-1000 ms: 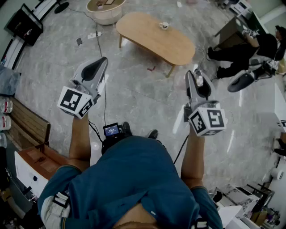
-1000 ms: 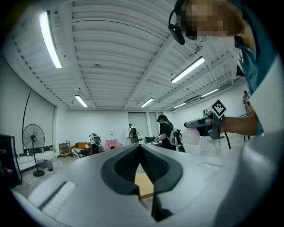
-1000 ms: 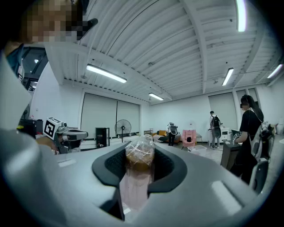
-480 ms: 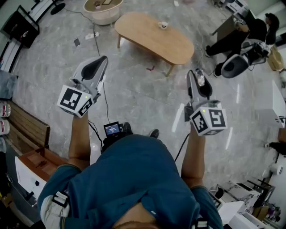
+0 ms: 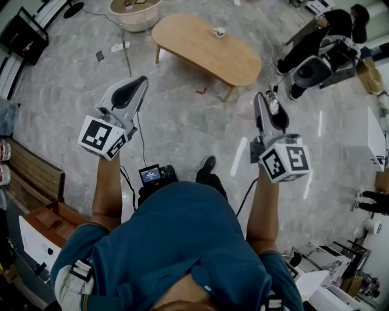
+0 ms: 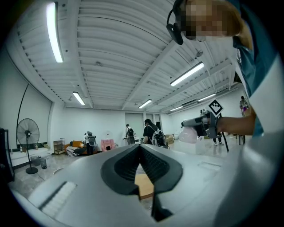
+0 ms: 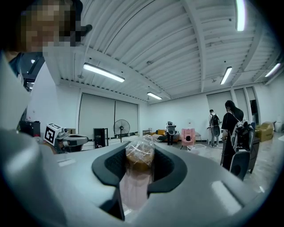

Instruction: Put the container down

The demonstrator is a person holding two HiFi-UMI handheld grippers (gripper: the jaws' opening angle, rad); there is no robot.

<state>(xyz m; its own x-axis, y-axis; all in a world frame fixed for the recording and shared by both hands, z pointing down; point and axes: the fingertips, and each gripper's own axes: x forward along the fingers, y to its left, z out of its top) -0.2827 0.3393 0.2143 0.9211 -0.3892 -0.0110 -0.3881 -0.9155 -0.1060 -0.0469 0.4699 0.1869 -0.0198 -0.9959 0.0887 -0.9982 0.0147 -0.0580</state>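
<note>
A small clear container point(image 5: 271, 108) with brown contents sits between the jaws of my right gripper point(image 5: 263, 97), which is shut on it and held at chest height over the marble floor. In the right gripper view the container point(image 7: 139, 162) fills the gap between the dark pads point(image 7: 165, 165), its crinkled top sticking past my right gripper's point(image 7: 139, 148) tips. My left gripper point(image 5: 141, 81) is held level at the left, shut and empty; in its own view my left gripper's point(image 6: 141, 147) tips meet. An oval wooden table point(image 5: 194, 45) stands ahead with a small cup point(image 5: 219, 31) on it.
A round beige tub point(image 5: 135, 11) stands beyond the table's left end. People with gear point(image 5: 316, 51) are at the upper right. A wooden bench point(image 5: 33, 176) lies at the left, and cables point(image 5: 129, 58) run across the floor. White furniture point(image 5: 377, 143) lines the right.
Both grippers keep their pose. The table and tub have slid slightly up-left in view, the people at the upper right have shifted, and my foot now shows forward on the floor.
</note>
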